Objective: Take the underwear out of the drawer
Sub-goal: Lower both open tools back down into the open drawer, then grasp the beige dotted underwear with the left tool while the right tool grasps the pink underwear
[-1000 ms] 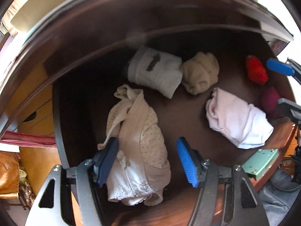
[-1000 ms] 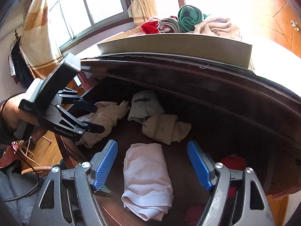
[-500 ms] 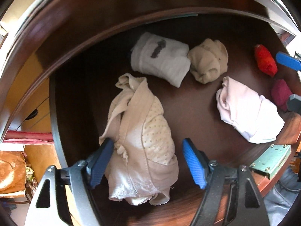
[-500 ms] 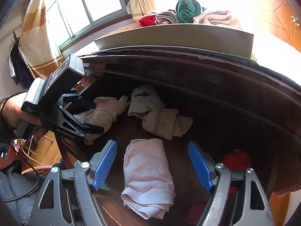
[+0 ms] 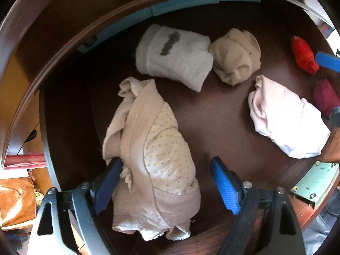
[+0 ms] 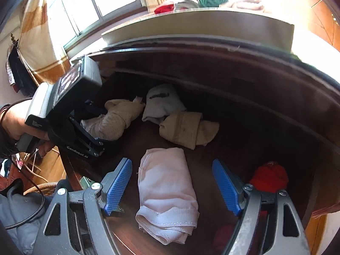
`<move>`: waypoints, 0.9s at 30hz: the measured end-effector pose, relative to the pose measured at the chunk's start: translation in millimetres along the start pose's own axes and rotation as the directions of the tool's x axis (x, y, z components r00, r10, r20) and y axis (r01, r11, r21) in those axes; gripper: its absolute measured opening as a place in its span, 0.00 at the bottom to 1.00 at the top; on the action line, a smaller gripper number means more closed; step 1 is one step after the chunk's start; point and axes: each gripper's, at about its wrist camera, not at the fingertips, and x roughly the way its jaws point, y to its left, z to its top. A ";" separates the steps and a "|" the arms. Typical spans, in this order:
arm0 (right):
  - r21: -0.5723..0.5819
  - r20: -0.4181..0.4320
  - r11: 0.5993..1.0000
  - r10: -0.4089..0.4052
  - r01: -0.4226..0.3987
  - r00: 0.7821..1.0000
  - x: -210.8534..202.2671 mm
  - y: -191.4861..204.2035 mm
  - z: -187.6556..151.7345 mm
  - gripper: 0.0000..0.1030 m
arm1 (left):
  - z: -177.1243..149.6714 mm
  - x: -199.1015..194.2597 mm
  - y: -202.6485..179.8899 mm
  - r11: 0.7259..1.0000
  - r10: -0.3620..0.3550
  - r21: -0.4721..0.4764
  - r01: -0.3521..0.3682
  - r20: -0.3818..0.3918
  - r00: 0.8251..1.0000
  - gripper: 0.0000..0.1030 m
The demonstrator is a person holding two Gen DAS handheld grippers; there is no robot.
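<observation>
At the upper left of the right wrist view we see a bright window point(image 6: 102, 2) with striped cream-and-orange curtains point(image 6: 40, 42). Dark clothes point(image 6: 17, 74) hang at the far left. Orange wooden cabinet doors point(image 6: 327, 17) fill the upper right, washed in strong daylight.

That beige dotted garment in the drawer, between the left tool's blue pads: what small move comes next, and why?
Probably lower a little more, then close. The left tool has just been opening; its jaws straddle the beige garment without squeezing it, so nothing is gripped yet.
</observation>
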 end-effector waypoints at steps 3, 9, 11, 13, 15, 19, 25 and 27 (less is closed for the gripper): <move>0.012 -0.053 1.000 0.014 -0.013 0.998 6.4 -0.9 -0.4 0.77 | 2.8 -3.3 -13.9 1.000 0.004 0.004 -0.004 0.000 1.000 0.82; -0.024 -0.122 1.000 0.018 -0.021 0.992 13.3 6.4 -2.4 0.77 | 7.5 -3.9 -22.6 1.000 -0.003 0.015 0.003 0.003 1.000 0.82; -0.048 -0.154 0.999 0.000 -0.008 0.988 17.9 8.5 0.8 0.77 | 16.3 -7.6 -18.5 1.000 0.007 0.017 -0.007 0.004 1.000 0.79; -0.061 -0.150 0.998 -0.014 0.004 0.989 17.4 9.3 5.1 0.77 | 15.9 -14.0 -15.1 0.999 0.022 0.033 -0.023 0.014 1.000 0.68; -0.059 -0.158 0.998 -0.019 0.010 0.987 17.3 11.1 8.1 0.77 | 10.3 -13.4 -15.9 0.999 0.030 0.038 -0.031 0.009 1.000 0.54; -0.090 -0.214 0.995 -0.068 0.050 0.975 30.8 14.7 15.8 0.77 | 7.6 -15.0 -18.1 0.998 0.034 0.043 -0.035 0.033 0.999 0.47; -0.091 -0.326 0.995 -0.069 0.041 0.943 57.6 10.8 22.7 0.77 | 0.0 -21.9 -18.2 0.999 -0.016 0.044 0.012 0.092 0.996 0.40; -0.100 -0.359 0.994 -0.079 0.046 0.930 67.1 10.9 23.2 0.77 | 0.1 -24.5 -16.2 0.999 -0.032 0.037 0.028 0.108 0.994 0.40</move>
